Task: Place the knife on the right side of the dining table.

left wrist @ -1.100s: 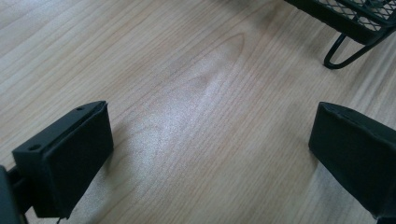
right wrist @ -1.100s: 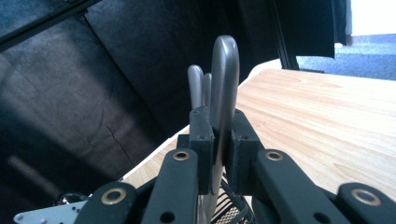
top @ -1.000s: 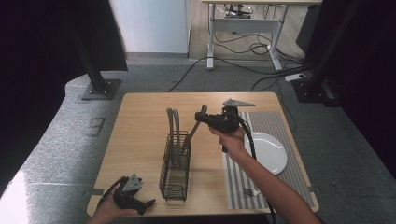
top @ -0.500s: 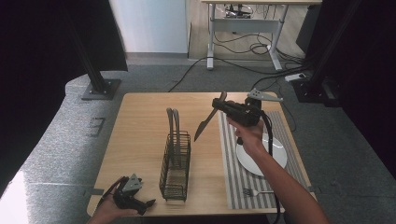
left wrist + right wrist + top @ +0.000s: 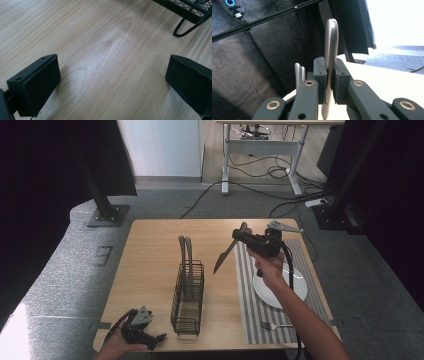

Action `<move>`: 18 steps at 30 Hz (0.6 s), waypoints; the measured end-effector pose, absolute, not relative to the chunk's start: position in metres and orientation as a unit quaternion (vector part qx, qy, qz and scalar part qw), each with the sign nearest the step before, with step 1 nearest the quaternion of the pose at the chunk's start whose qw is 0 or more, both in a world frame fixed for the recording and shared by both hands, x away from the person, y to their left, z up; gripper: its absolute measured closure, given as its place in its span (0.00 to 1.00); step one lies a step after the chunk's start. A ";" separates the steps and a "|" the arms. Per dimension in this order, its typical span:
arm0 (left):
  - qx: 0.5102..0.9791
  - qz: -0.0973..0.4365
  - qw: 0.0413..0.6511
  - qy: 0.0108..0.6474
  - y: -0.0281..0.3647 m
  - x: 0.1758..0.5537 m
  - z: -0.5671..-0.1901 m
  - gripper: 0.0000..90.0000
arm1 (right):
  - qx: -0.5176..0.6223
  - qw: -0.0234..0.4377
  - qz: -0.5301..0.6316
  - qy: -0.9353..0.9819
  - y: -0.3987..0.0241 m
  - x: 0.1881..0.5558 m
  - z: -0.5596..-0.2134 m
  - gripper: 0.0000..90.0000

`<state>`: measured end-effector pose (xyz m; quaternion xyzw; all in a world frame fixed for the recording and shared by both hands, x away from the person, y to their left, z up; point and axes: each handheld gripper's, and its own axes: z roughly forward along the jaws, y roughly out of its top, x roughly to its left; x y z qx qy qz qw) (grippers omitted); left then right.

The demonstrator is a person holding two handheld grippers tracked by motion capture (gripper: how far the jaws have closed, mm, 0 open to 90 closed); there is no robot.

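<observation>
I held knife [image 5: 226, 254] clamped in R gripper [image 5: 239, 236] above table [image 5: 150, 265], btw rack [image 5: 187, 292] & plate [image 5: 299, 290]; L gripper [image 5: 159, 338] open.

I hold a grey metal table knife [image 5: 228, 252] clamped by its handle in my right gripper [image 5: 243, 238], blade slanting down toward the black wire cutlery basket [image 5: 188, 293], above the table.

floor: grey carpet [image 5: 60, 270] | walls: black curtains [image 5: 45, 165] | beyond — desk [image 5: 260, 140], cables [image 5: 250, 170] on wood floor
</observation>
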<state>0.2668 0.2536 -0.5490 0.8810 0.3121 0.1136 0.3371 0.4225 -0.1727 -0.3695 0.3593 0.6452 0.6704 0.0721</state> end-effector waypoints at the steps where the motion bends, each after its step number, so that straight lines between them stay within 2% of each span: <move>1: 0.881 0.113 0.337 0.312 0.254 0.267 -0.549 0.00 | 0.361 0.071 0.670 0.645 -0.172 0.424 -0.372 0.92; 18: 0.881 0.113 0.337 0.312 0.254 0.267 -0.549 0.00 | 0.385 0.070 0.648 0.654 -0.167 0.439 -0.407 0.92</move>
